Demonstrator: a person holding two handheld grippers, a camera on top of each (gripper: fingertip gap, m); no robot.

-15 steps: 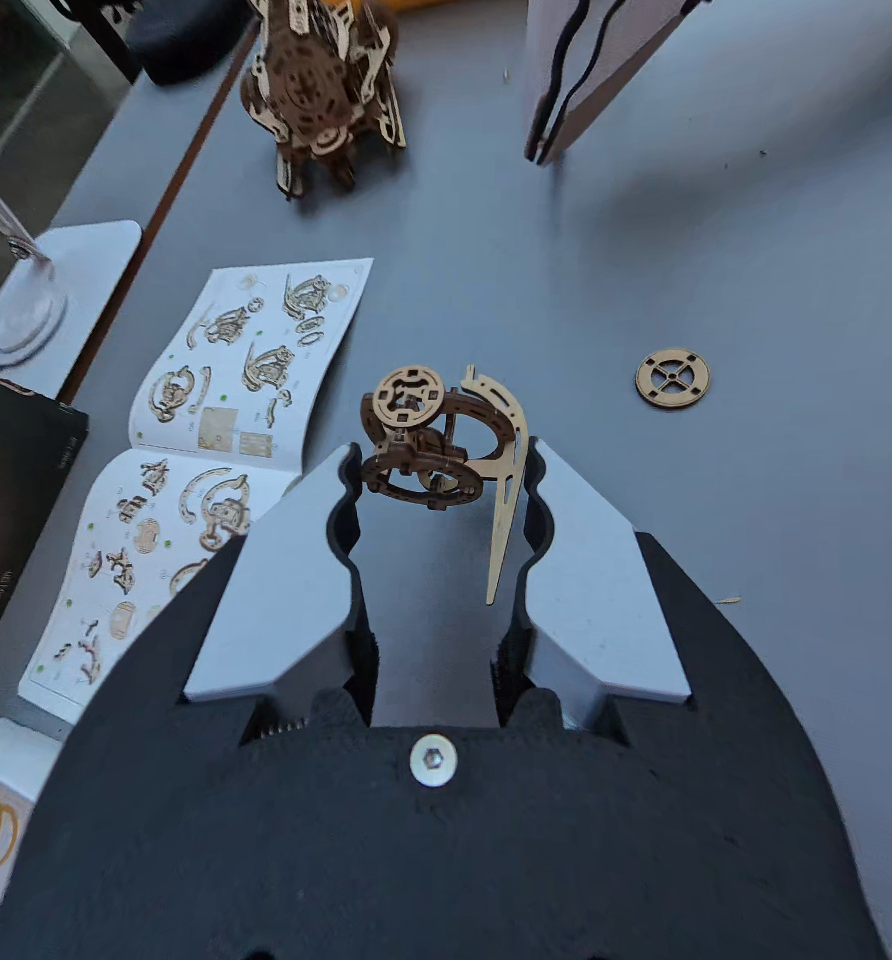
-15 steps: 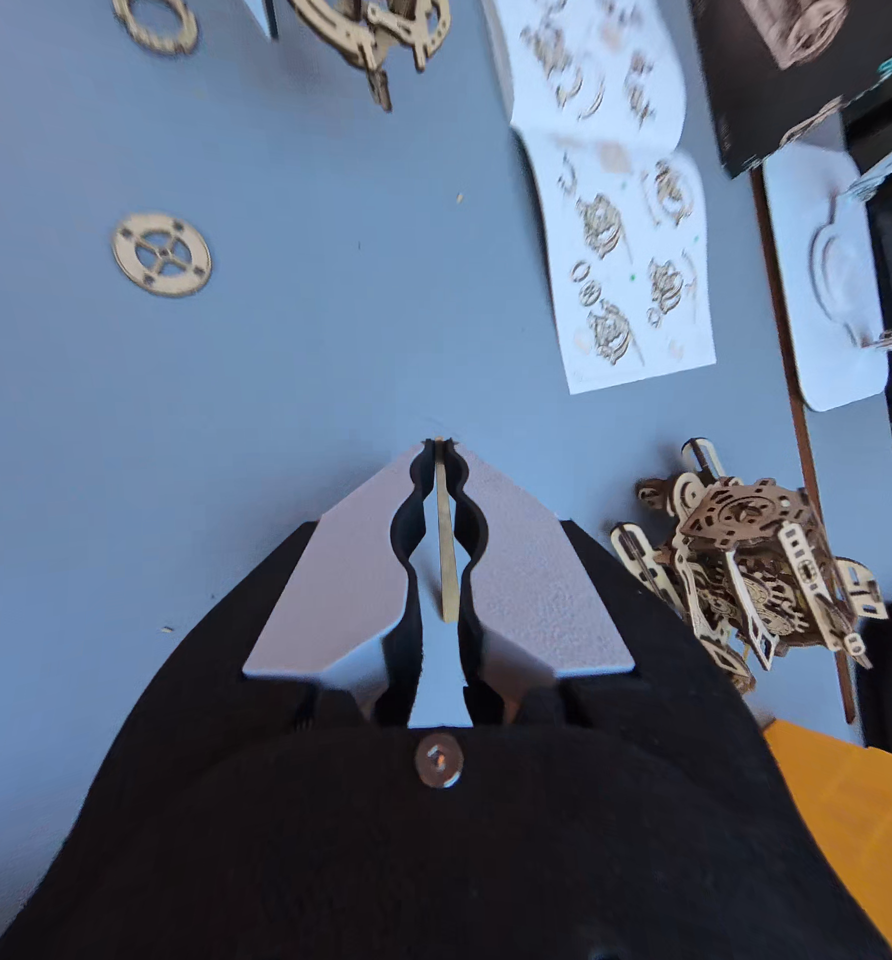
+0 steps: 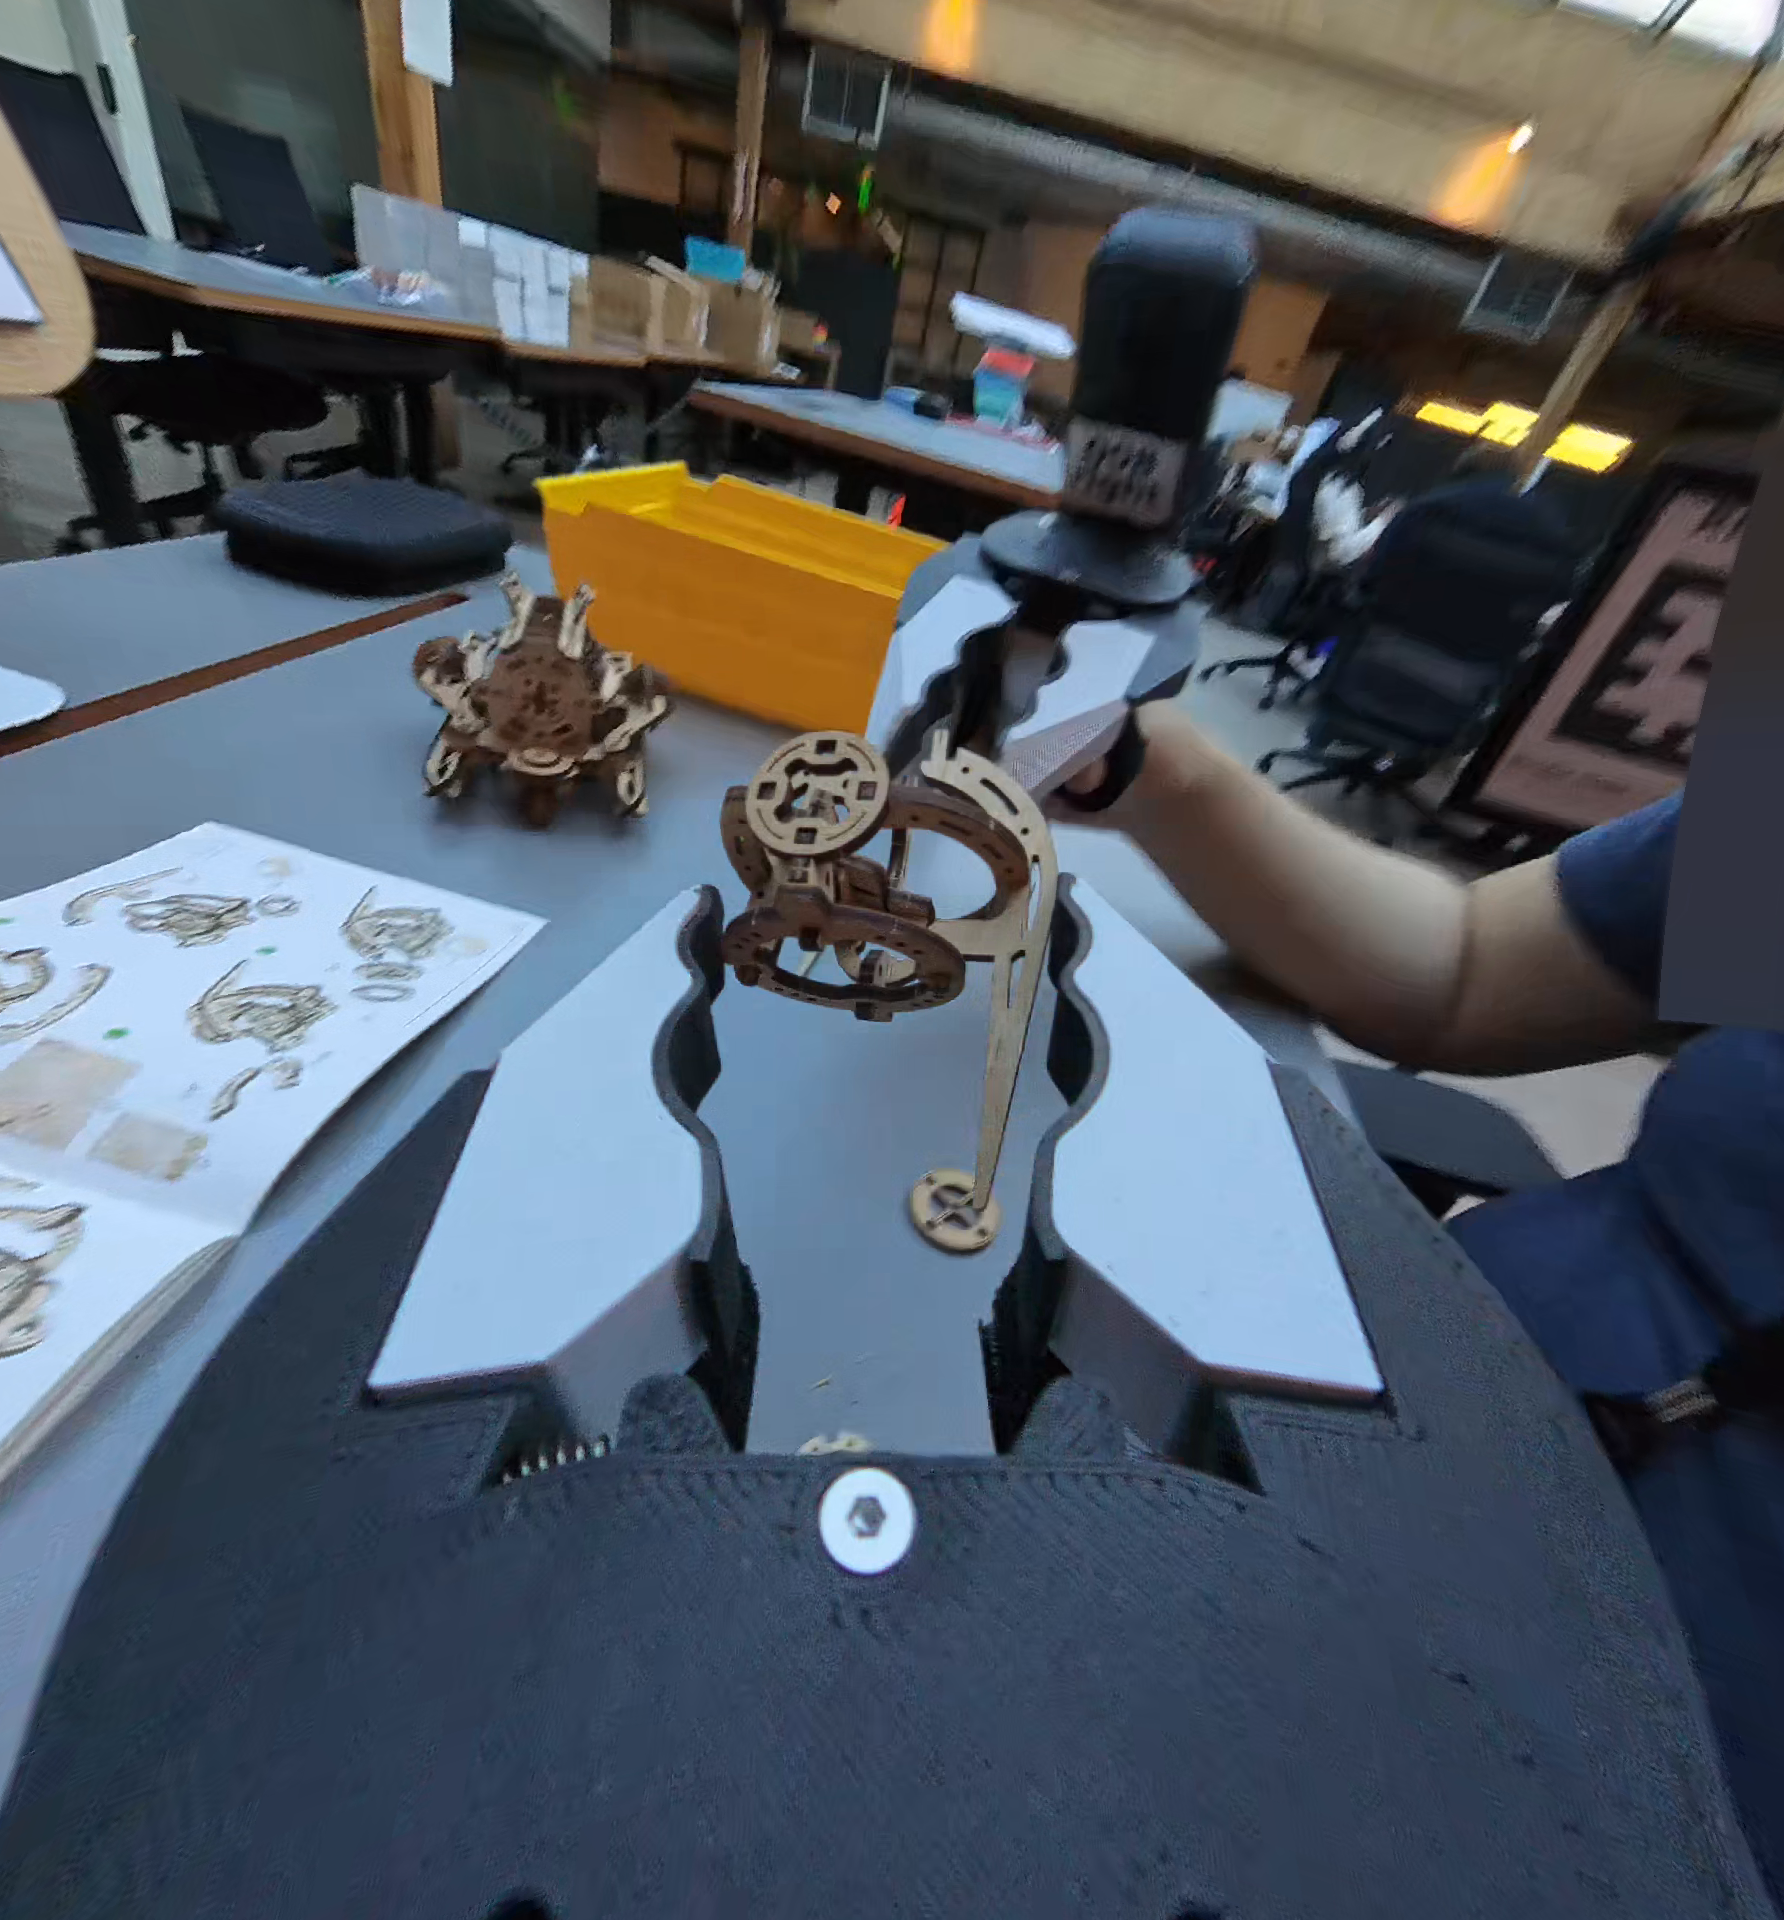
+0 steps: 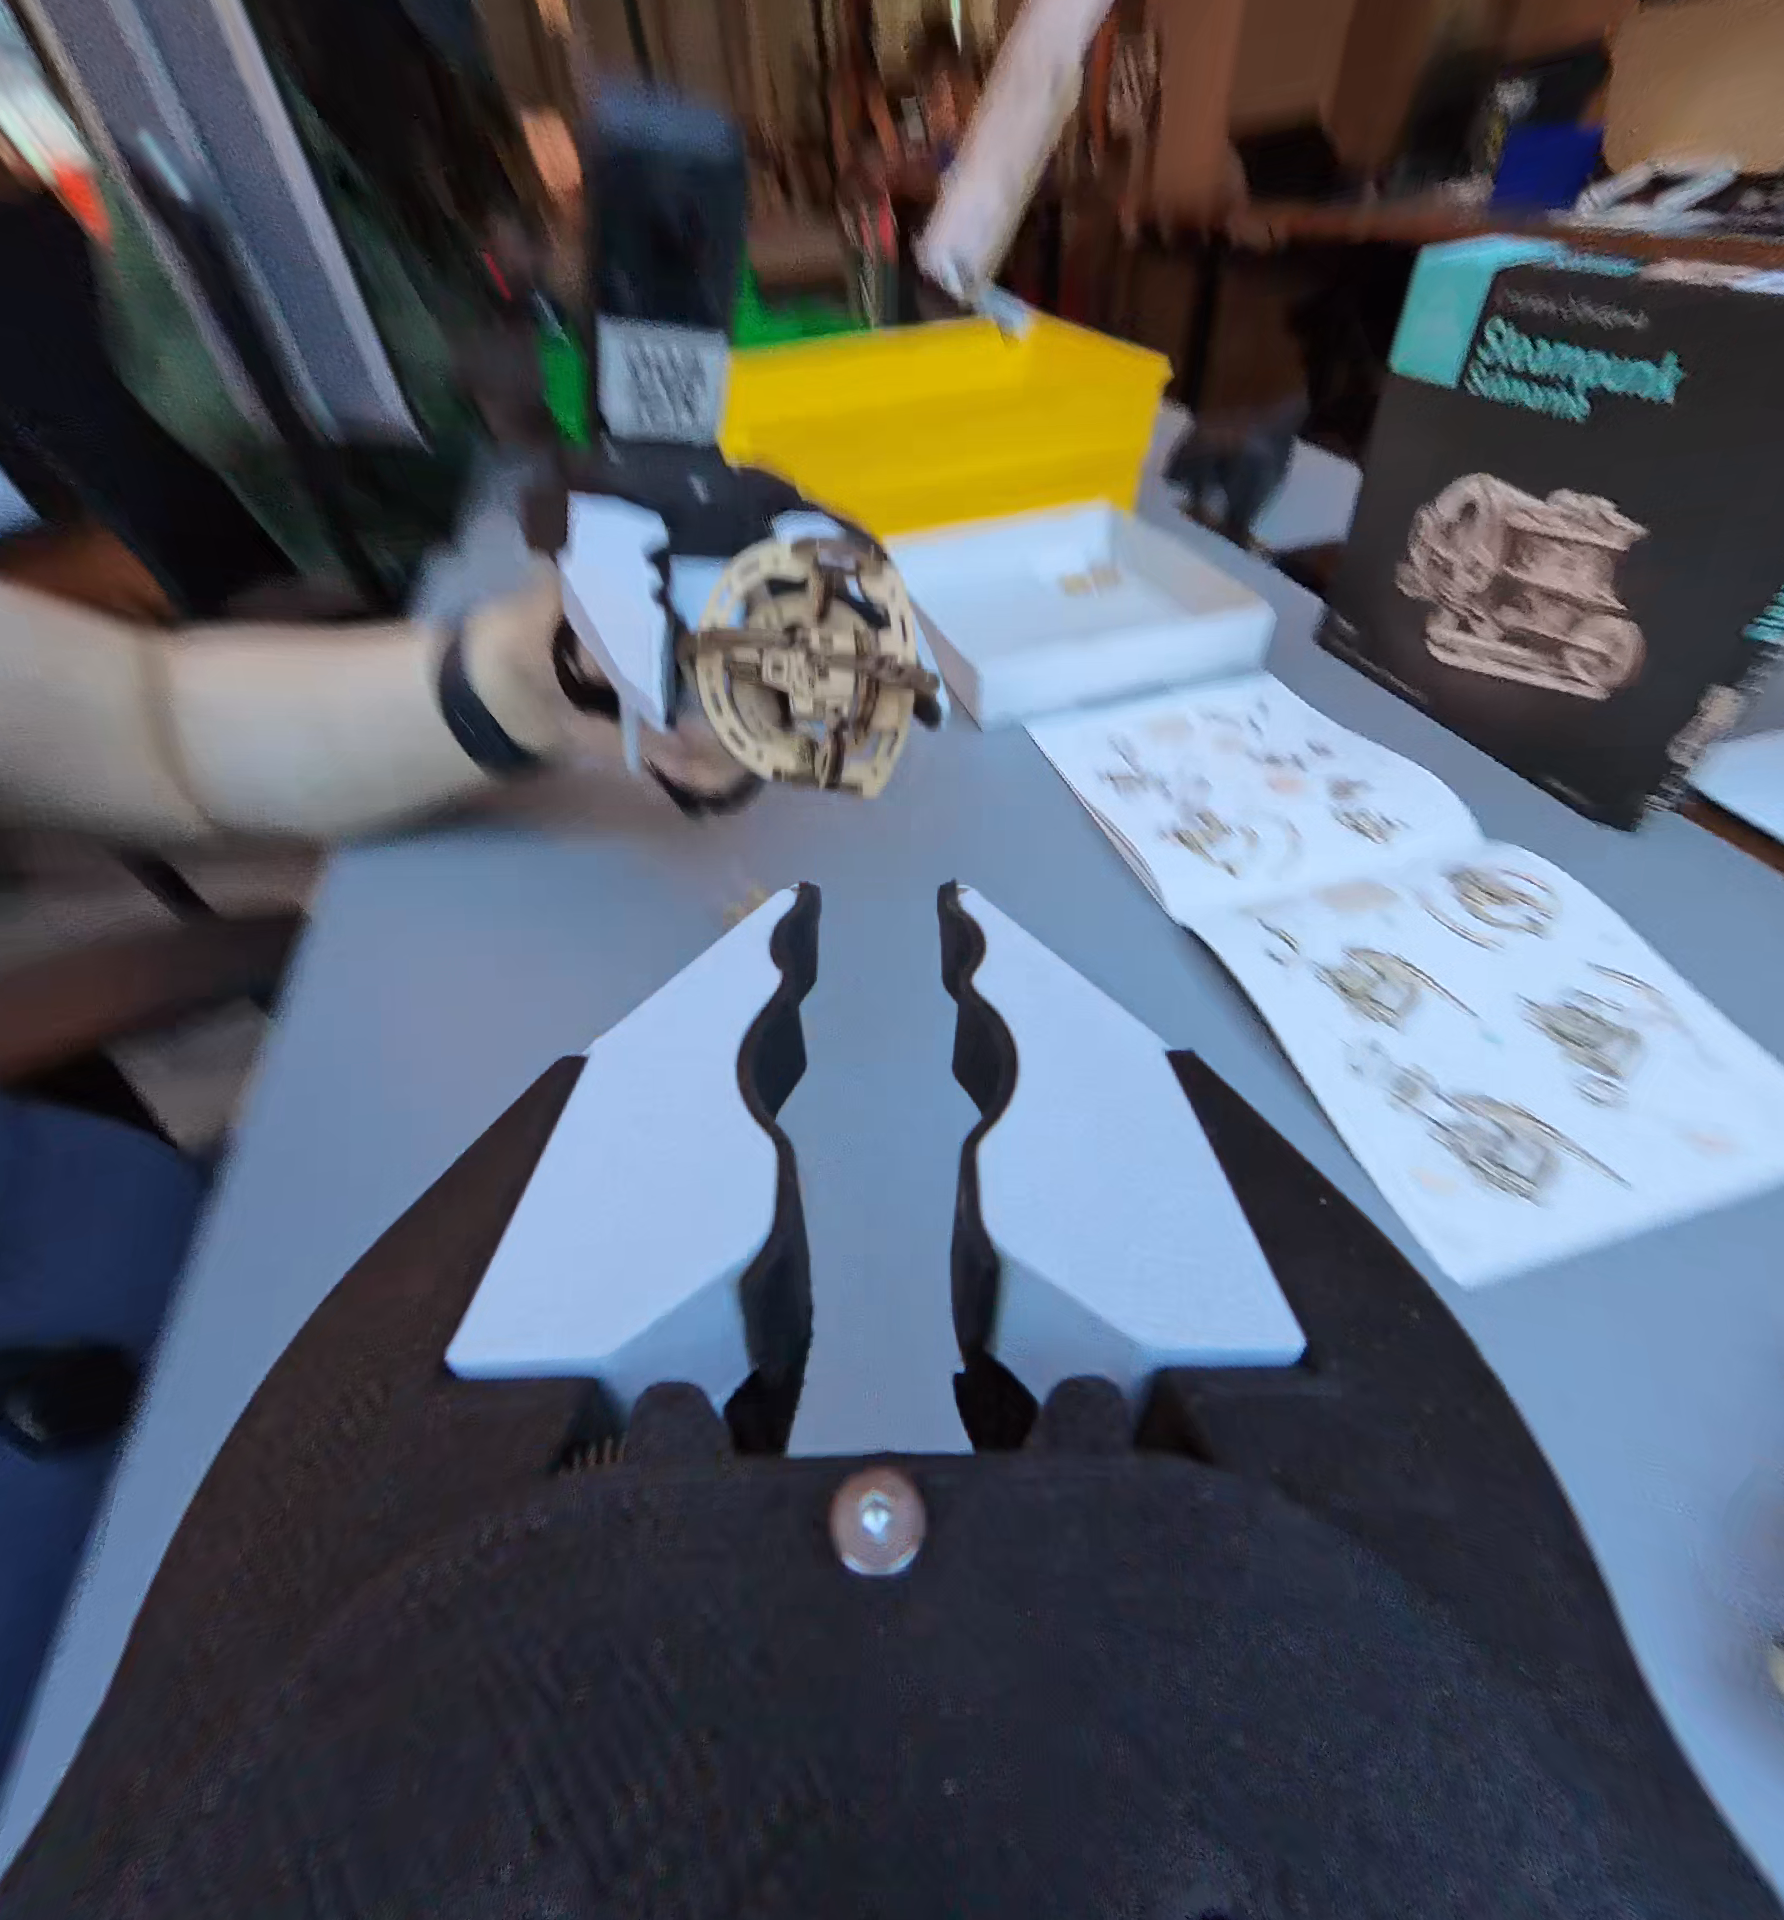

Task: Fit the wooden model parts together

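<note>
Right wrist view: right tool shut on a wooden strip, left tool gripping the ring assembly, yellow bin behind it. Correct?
Not quite. The right tool is open and empty: the right wrist view shows its jaws apart with only bare table between them. The rest holds: the left tool grips the ring assembly, with the yellow bin behind it.

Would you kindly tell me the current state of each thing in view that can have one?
left gripper: shut on the wooden assembly.
right gripper: open, empty.
wooden disc: loose, flat on the table.
instruction booklet: open, lying flat.
finished model: assembled, standing on the table.
white box: open.
</note>
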